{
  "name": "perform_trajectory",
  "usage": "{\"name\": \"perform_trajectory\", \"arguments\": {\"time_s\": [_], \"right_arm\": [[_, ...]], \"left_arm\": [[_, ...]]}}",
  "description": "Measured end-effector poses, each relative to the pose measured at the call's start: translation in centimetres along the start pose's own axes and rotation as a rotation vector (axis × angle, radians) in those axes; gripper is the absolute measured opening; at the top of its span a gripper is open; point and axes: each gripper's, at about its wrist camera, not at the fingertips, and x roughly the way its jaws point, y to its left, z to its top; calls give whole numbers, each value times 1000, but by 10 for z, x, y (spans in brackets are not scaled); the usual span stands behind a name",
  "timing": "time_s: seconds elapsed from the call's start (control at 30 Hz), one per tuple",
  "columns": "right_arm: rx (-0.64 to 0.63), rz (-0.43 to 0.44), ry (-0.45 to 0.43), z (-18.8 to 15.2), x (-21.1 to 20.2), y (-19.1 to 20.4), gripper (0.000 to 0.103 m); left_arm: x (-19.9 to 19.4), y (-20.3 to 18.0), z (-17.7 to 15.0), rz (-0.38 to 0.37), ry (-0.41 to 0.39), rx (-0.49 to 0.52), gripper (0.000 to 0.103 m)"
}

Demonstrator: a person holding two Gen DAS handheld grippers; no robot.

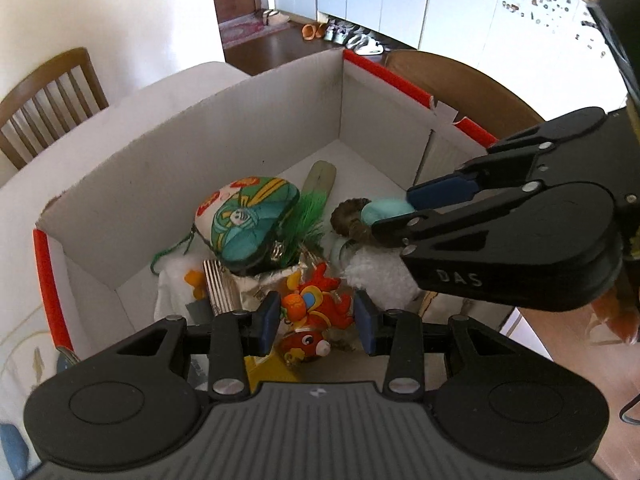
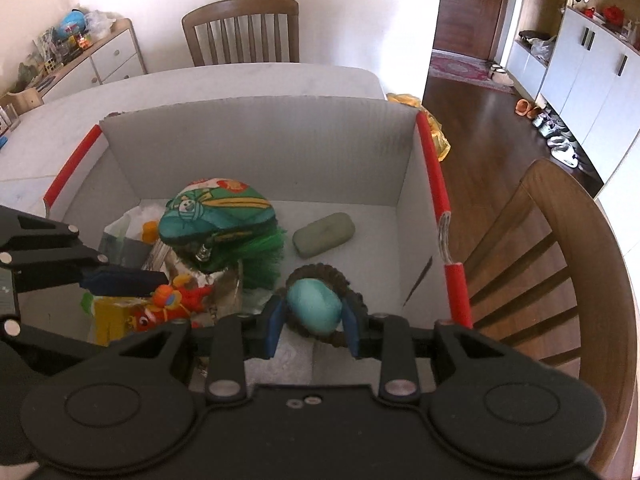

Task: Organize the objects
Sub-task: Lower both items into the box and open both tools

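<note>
A white cardboard box [image 1: 240, 128] with red edge strips stands on the table and holds several objects. My right gripper [image 2: 312, 322] is shut on a turquoise stone with a brown braided cord [image 2: 314, 306], held over the box's right side; it also shows in the left wrist view [image 1: 386, 210]. My left gripper [image 1: 316, 322] is open and empty above a red-orange fish plush [image 1: 316, 304]. A green patterned pouch [image 2: 214, 210] lies on a green brush [image 2: 266, 256]. A grey-green case [image 2: 324, 234] lies on the box floor.
The box sits on a white table [image 2: 240, 80]. Wooden chairs stand behind the table [image 2: 242, 28] and to the right [image 2: 552, 248]. A sideboard with clutter [image 2: 80, 52] is at the far left. White fluffy material [image 1: 380, 276] and a yellow item [image 2: 114, 314] lie in the box.
</note>
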Motion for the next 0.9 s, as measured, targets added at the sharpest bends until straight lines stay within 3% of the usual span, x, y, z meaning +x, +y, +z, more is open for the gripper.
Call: {"name": "perform_trajectory", "arguments": {"time_s": [0.37,0.43,0.57,0.9], "right_arm": [[31,15,-38,3,-17,-3,33],[35,15,-50,3,-22,-2,34],[52,15,-75,3,-35,-2,35],[105,28,-148,0,-73,4,36]], "left_arm": [[-1,4,-5,-8,-10,-33,40],[-4,4,-6,-4,-23,-34,44],[-13,7,-7,4,-55,-43,60],[-48,13,-16,0,-145,-34,65]]}}
